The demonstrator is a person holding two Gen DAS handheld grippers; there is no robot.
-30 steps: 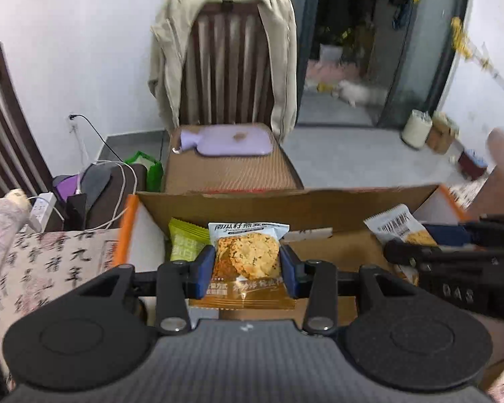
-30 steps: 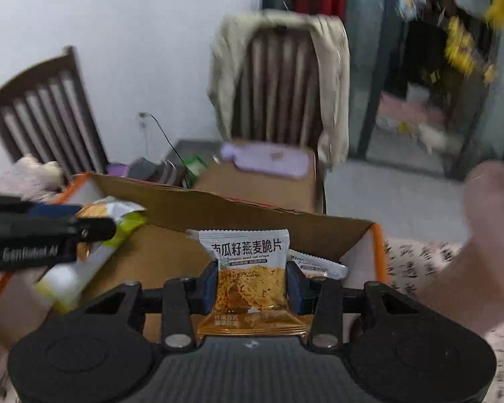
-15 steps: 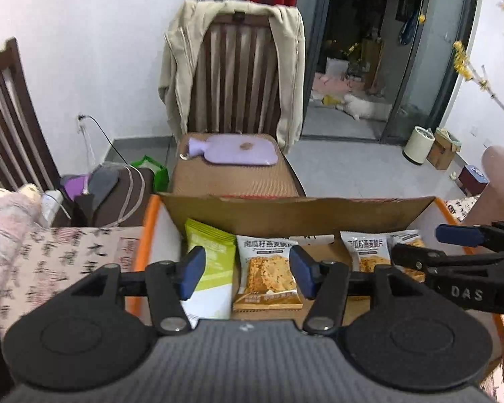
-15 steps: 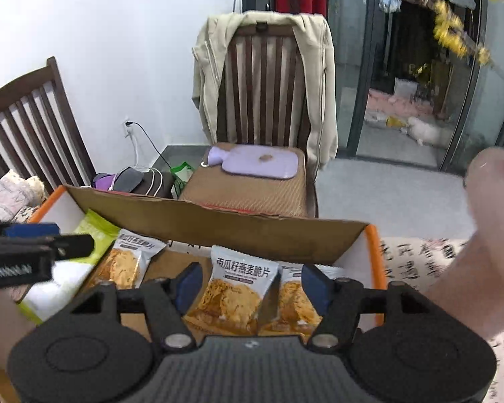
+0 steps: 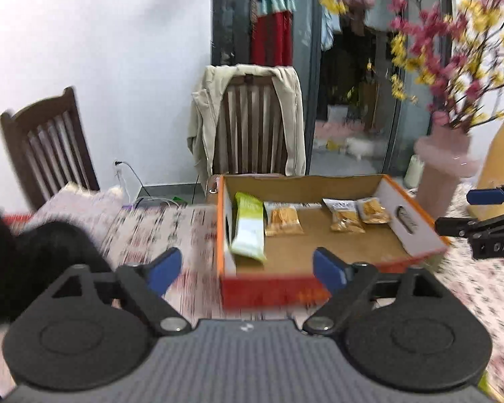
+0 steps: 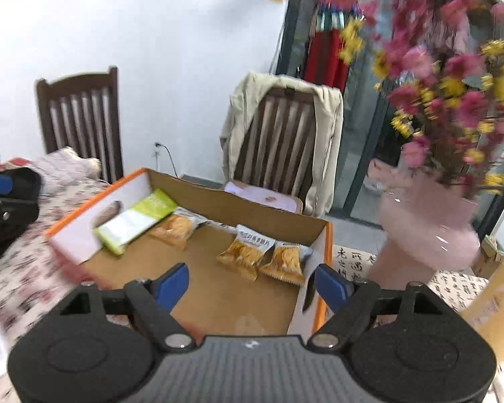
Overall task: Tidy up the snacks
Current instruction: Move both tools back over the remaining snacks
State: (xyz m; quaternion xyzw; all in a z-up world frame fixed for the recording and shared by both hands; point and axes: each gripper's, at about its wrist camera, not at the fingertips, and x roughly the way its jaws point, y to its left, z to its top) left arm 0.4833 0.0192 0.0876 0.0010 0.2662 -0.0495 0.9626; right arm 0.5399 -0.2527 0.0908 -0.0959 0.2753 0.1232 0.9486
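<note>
Both the left gripper (image 5: 247,268) and the right gripper (image 6: 252,283) are seen with jaws spread wide, just opened, nothing between them. Three orange cracker packets (image 6: 243,255) and a green packet (image 5: 248,226) are laid inside the orange-edged cardboard box (image 5: 416,231), set on the patterned surface (image 5: 171,231) beside a pink vase (image 6: 426,231).

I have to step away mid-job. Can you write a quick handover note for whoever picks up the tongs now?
Left tongs: open, empty, jaws just opened.
Right tongs: open, empty, jaws just opened.
Cardboard box on the table holds a green packet leaning at its left wall and three cracker packets along the back.
Done: those four are in.
Left: any snacks outside the box; none clearly visible.
</note>
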